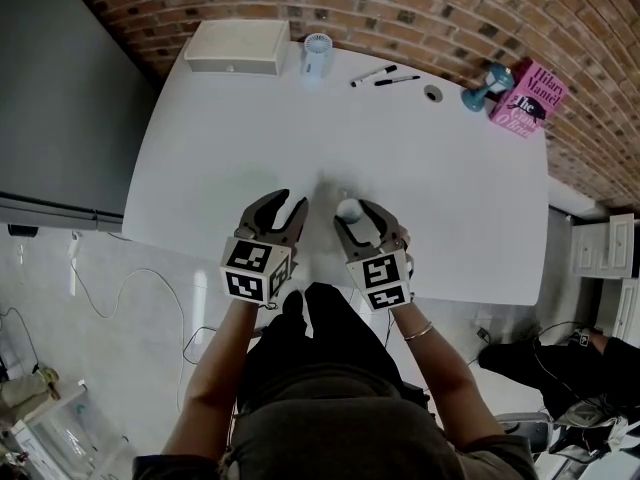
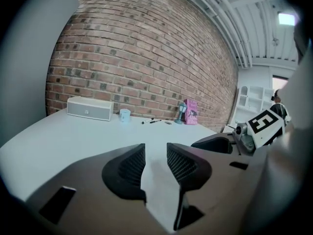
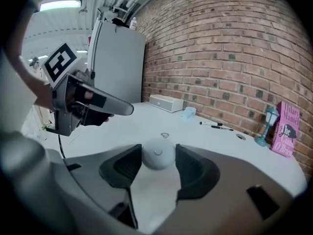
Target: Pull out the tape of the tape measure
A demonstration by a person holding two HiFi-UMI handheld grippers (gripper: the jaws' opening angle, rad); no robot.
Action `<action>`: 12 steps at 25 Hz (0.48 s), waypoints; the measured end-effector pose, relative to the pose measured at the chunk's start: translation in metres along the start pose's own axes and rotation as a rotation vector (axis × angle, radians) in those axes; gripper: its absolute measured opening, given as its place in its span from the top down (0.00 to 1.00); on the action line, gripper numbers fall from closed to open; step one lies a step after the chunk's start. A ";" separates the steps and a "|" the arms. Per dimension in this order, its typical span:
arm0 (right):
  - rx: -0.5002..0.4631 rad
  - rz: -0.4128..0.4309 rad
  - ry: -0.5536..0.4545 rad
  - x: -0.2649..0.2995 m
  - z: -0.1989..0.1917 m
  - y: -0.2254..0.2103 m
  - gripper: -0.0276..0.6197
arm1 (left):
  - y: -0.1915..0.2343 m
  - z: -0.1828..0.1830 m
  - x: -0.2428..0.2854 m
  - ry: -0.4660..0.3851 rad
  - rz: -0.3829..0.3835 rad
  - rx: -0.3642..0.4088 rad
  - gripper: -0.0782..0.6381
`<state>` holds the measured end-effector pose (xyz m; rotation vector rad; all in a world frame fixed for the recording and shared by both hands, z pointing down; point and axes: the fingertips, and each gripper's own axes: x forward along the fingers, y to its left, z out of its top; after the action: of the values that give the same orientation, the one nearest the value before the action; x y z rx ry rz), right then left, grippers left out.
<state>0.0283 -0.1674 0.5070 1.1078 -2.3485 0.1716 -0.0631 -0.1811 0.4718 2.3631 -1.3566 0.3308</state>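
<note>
White round tape measure (image 3: 157, 153) sits clamped between the right hand-held gripper (image 3: 156, 156) jaws, lower centre; left hand-held gripper (image 2: 155, 152) jaws stand narrowly apart, empty, above the table (image 1: 240, 148).

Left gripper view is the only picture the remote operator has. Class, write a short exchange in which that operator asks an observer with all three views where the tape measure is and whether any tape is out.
Operator: The left gripper's jaws stand apart with only table between them. Where is the tape measure?
Observer: The round white tape measure sits between the right gripper's jaws, which press on both its sides.
Operator: Is any tape drawn out?
Observer: No strip shows in the right gripper view. A small ring lies on the table just beyond the case. I cannot tell whether it is joined to it.
</note>
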 end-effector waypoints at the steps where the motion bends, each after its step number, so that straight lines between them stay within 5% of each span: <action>1: -0.007 -0.001 -0.008 -0.002 0.002 0.004 0.62 | -0.002 0.002 -0.002 -0.007 -0.009 -0.004 0.69; 12: -0.113 -0.002 -0.108 -0.019 0.032 0.049 0.62 | -0.027 0.015 -0.012 -0.009 -0.180 -0.090 0.69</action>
<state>-0.0119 -0.1329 0.4757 1.0894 -2.4191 -0.0218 -0.0455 -0.1663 0.4475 2.3917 -1.1280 0.2031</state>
